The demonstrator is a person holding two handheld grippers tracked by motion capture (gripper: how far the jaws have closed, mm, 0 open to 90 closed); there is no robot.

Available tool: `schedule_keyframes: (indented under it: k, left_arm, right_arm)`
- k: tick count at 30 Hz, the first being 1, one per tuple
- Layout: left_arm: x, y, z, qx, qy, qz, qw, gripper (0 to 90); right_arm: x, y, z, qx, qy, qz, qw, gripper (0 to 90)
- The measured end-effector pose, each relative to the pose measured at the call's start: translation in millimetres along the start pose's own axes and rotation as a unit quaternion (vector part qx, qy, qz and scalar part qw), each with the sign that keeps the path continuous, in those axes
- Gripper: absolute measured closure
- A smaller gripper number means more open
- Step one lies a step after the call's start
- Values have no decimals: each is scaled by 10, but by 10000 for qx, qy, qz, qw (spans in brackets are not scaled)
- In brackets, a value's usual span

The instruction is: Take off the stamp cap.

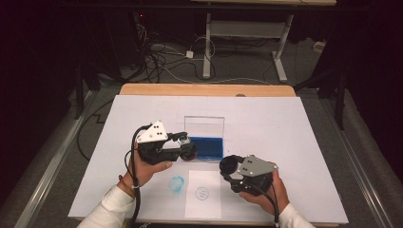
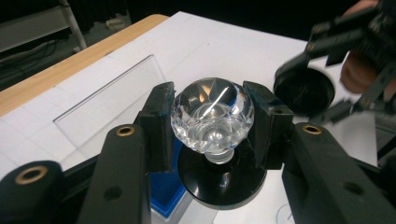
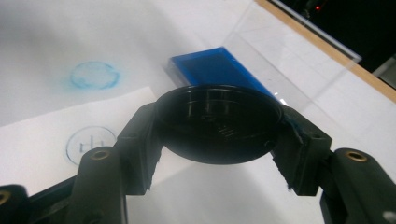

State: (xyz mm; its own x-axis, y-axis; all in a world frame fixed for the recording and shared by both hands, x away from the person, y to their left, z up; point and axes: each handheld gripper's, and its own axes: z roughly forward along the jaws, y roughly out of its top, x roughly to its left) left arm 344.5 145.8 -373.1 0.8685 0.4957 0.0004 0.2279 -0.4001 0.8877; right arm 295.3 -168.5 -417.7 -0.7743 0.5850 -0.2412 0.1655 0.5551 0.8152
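My left gripper [image 2: 212, 123] is shut on a faceted clear glass knob [image 2: 212, 114] that stands on a round black base [image 2: 219, 179]. In the high view this gripper [image 1: 187, 146] hovers at the left edge of the blue ink pad [image 1: 205, 147]. My right gripper [image 3: 217, 135] is shut on a round black cap [image 3: 217, 123], pinched by its rim. In the high view this cap [image 1: 230, 165] is held just right of the pad's near corner, above the white paper [image 1: 203, 209]. From the left gripper view the cap [image 2: 303, 89] hangs a little to the right of the knob.
The ink pad [image 3: 212, 70] lies in a clear case whose lid [image 1: 204, 126] stands open behind it. A blue ring print [image 1: 202, 193] marks the paper. A smudged blue ring [image 1: 176, 183] sits on the white table cover [image 1: 285, 123] left of the paper.
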Motion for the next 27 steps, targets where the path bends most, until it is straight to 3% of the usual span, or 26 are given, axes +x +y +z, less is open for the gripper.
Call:
schedule_keyframes:
  k: [10,27]
  left_arm:
    - [37,-30,-43,172,185,164,9995,546]
    - [90,-31,-122,167,360,263,9989,546]
  right_arm:
    - [-232,-187,-299,-148,-533,316,9980,388]
    - [-337,-450,-552,-140,-873,566,9945,387]
